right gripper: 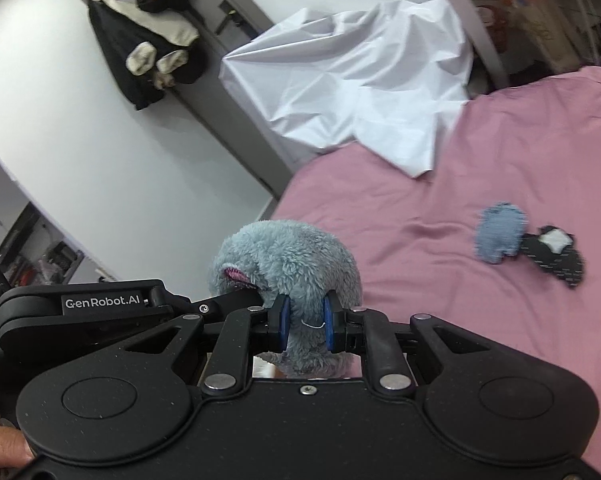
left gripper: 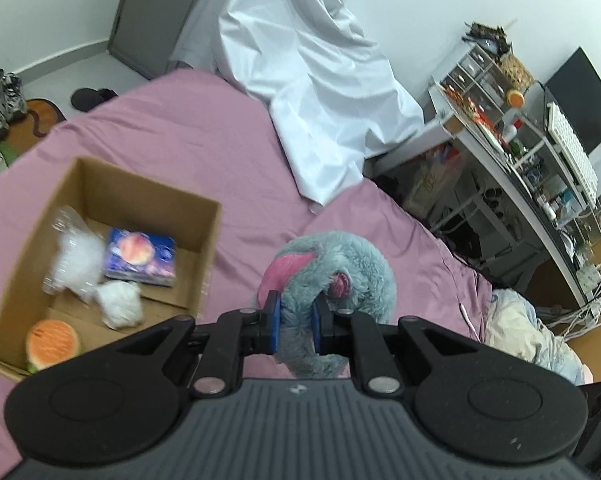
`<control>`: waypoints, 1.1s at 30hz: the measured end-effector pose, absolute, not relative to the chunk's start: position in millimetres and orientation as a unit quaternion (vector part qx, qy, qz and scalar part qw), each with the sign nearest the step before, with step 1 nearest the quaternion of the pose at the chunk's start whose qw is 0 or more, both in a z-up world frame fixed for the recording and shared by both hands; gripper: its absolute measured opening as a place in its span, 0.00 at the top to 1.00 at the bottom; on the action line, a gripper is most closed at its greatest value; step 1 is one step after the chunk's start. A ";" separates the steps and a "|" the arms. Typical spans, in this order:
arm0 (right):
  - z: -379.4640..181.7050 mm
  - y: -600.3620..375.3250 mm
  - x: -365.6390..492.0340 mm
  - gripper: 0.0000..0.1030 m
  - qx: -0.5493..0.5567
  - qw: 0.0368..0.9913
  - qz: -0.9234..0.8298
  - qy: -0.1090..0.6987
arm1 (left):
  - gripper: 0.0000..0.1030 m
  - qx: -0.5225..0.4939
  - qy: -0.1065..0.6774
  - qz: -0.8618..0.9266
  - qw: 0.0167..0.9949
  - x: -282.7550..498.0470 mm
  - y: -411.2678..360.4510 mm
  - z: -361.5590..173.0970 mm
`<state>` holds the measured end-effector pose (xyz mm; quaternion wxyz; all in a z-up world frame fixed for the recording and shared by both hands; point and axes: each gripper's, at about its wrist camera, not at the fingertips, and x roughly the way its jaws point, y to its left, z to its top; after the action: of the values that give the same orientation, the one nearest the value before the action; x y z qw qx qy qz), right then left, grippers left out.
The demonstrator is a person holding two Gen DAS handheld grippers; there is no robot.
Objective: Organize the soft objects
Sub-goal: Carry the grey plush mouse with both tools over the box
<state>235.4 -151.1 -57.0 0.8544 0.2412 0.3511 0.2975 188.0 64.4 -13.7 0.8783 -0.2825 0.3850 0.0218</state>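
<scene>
Plush toy (left gripper: 340, 276), grey-blue fur with pink patches, sits centre frame in both wrist views, pinched between both grippers above the pink bedsheet (left gripper: 204, 136). Left gripper (left gripper: 296, 322) clamps its fur; right gripper (right gripper: 305, 322) likewise. Cardboard box (left gripper: 204, 240), lower left of the left view, holds white fluff, a blue packet and an orange round item. Small blue cloth (right gripper: 498, 236) and dark sock (right gripper: 556, 260) lie at right of the right view.

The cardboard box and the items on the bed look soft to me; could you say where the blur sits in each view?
Left wrist: the cardboard box and its contents are motion-smeared, while the grey plush toy is sharper. Right wrist: the blue plush piece and black sock are smeared; fisheye bends the walls.
</scene>
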 end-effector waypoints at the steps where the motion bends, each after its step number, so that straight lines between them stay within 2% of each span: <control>1: -55.9 -147.2 233.9 0.84 0.241 0.853 0.302 0.350 | 0.86 -0.283 0.383 0.026 0.879 185.4 69.6 -11.1; 14: -44.3 -97.0 223.2 0.84 0.224 0.843 0.336 0.355 | 0.86 -0.292 0.369 0.064 0.880 161.0 115.6 -2.2; 27: -56.4 -63.0 214.0 0.82 0.188 0.833 0.338 0.395 | 0.87 -0.324 0.393 0.082 0.857 149.4 146.9 -31.3; 33: -56.1 -55.7 207.8 0.74 0.164 0.838 0.335 0.398 | 0.89 -0.343 0.403 0.091 0.844 147.5 154.5 -48.4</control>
<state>207.8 -55.7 -56.1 0.8380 0.1640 0.3980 0.3353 147.5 154.5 -48.4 0.8440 -0.3426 0.4026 0.0906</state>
